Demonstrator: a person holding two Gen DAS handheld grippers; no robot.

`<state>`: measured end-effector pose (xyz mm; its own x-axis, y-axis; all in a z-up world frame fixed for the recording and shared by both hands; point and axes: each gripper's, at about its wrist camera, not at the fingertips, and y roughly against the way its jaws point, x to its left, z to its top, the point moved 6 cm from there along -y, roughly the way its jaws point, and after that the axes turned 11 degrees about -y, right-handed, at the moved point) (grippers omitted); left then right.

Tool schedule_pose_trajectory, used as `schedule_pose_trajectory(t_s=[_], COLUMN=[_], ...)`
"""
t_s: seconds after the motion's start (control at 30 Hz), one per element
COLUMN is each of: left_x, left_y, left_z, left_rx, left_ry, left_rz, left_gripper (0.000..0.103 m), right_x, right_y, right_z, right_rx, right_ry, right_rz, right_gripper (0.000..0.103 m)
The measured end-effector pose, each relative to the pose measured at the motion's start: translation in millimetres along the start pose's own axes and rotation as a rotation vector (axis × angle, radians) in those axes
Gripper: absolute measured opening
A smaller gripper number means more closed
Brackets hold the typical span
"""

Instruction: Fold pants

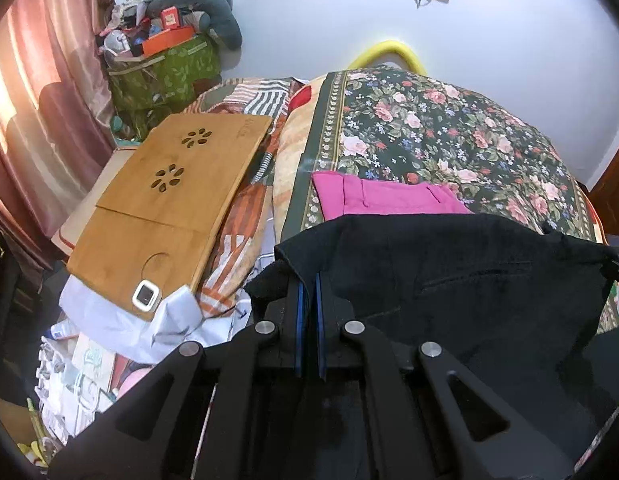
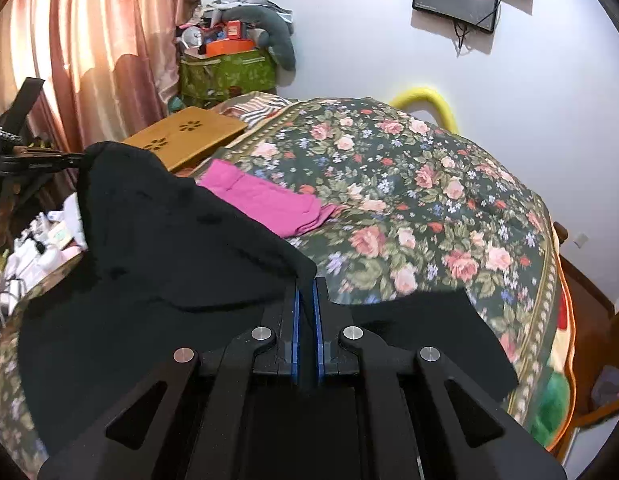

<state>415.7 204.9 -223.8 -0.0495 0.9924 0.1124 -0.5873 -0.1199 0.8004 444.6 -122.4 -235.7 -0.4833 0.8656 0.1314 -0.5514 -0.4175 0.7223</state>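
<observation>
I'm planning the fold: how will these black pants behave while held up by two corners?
The black pants look floppy: the edge sags between the left hand-held gripper and the right hand-held gripper. Probably not slippery, since both shut pinches hold.

My left claw and right claw look identical: matte black angular linkages, four round silver pivot pins each, and thin blue pads lining the fingers.

No legible text anywhere.
</observation>
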Motion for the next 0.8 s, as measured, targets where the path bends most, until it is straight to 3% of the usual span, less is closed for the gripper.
schedule_pose_trajectory(t_s=[0.43,0.8], left_x=[-3,0], left_y=[62,72], left_z=[-79,-164], left_rx=[-0.027,0.046], left_ry=[0.01,0.053], left_rz=[0.016,0.012], left_gripper=[0.005,0.003], right_x=[38,68], right_y=[62,71], right_z=[-69,-142], right_rx=[-0.006,0.056], right_ry=[-0.046,-0.04], right_rz=[0.052,0.051], right_gripper=[0.005,0.005])
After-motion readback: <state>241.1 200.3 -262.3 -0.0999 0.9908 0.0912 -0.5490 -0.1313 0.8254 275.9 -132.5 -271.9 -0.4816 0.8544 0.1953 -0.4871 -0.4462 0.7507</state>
